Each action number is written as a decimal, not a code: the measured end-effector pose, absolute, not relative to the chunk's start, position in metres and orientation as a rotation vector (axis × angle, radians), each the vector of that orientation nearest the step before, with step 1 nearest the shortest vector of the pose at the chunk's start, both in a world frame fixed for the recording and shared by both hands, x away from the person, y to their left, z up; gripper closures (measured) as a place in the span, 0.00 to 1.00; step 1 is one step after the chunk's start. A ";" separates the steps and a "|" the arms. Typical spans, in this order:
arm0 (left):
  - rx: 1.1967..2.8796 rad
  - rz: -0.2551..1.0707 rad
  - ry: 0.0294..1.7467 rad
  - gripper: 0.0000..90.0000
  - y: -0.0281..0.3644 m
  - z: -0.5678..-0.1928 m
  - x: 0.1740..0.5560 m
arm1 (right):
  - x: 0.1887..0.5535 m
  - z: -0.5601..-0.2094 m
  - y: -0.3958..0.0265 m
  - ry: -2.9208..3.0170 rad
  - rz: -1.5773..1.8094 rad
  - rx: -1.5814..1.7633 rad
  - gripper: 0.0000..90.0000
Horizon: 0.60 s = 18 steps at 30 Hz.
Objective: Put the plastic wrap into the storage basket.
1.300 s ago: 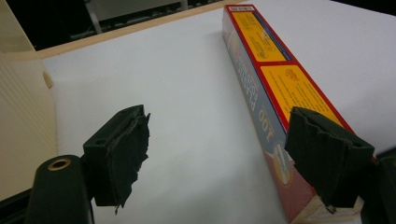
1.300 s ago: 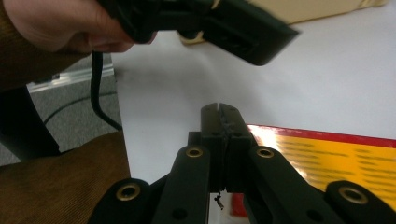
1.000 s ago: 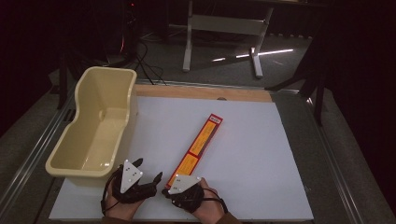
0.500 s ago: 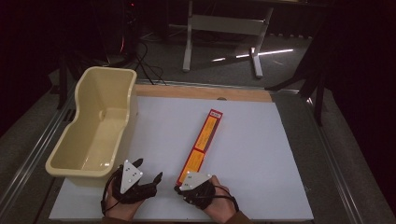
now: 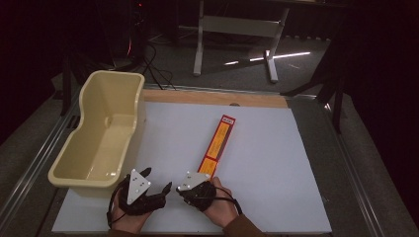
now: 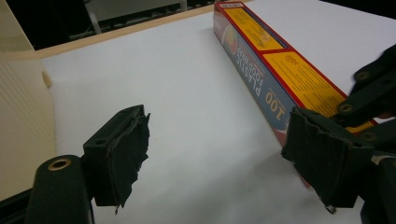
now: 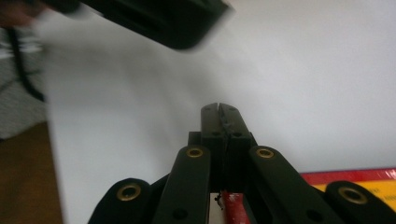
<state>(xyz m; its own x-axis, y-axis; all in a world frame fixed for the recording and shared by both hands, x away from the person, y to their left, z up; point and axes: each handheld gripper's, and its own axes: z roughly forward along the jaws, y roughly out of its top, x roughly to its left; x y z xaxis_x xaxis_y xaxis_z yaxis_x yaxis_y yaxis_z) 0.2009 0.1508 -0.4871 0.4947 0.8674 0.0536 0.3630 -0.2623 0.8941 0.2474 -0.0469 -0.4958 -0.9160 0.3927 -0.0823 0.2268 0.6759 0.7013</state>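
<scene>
Long, narrow red-and-yellow cardboard box of plastic food wrap (image 5: 218, 143), lying flat and slantwise on the white tabletop sheet (image 5: 276, 168), near end just beside the right gripper (image 5: 184, 189), jaws pressed together on nothing. Left gripper (image 6: 219, 154) alongside, jaws spread wide over bare sheet, box just off its right jaw. Cream plastic tub (image 5: 79, 170) at the sheet's left edge, holding nothing visible

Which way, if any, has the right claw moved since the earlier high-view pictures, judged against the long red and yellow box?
Yes. The right claw has swung from pointing left, beside the box's near end, to sitting directly under that end.
</scene>
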 end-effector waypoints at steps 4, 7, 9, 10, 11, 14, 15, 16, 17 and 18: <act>1.841 0.703 1.026 0.24 0.151 -0.487 0.201 | 0.254 -0.495 -0.051 2.704 1.057 0.550 1.00; 1.844 0.701 1.025 0.24 0.150 -0.487 0.201 | 0.254 -0.493 -0.053 2.717 1.016 0.549 1.00; 1.845 0.701 1.025 0.24 0.150 -0.487 0.201 | 0.254 -0.490 -0.061 2.753 0.978 0.561 1.00; 1.845 0.701 1.025 0.24 0.150 -0.487 0.201 | 0.254 -0.489 -0.064 2.762 0.967 0.576 1.00; 1.845 0.701 1.025 0.24 0.150 -0.487 0.201 | 0.254 -0.489 -0.064 2.762 0.967 0.576 1.00; 1.844 0.701 1.027 0.24 0.150 -0.487 0.201 | 0.249 -0.486 -0.082 2.780 0.911 0.597 1.00; 1.845 0.701 1.028 0.24 0.150 -0.487 0.201 | 0.249 -0.486 -0.082 2.780 0.911 0.597 1.00; 1.845 0.703 1.028 0.24 0.150 -0.488 0.201 | 0.247 -0.485 -0.092 2.780 0.894 0.611 1.00; 1.844 0.703 1.028 0.24 0.150 -0.488 0.201 | 0.246 -0.485 -0.100 2.781 0.887 0.623 1.00; 1.843 0.703 1.029 0.24 0.149 -0.488 0.201 | 0.245 -0.486 -0.107 2.780 0.875 0.642 1.00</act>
<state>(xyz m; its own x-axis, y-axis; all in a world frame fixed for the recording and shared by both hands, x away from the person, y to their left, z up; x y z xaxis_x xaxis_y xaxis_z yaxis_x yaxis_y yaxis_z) 0.2011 0.1494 -0.4877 0.4953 0.8671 0.0535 0.3658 -0.2640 0.8925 0.2453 -0.1069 -0.4856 -0.8958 0.4439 -0.0205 0.3522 0.7373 0.5764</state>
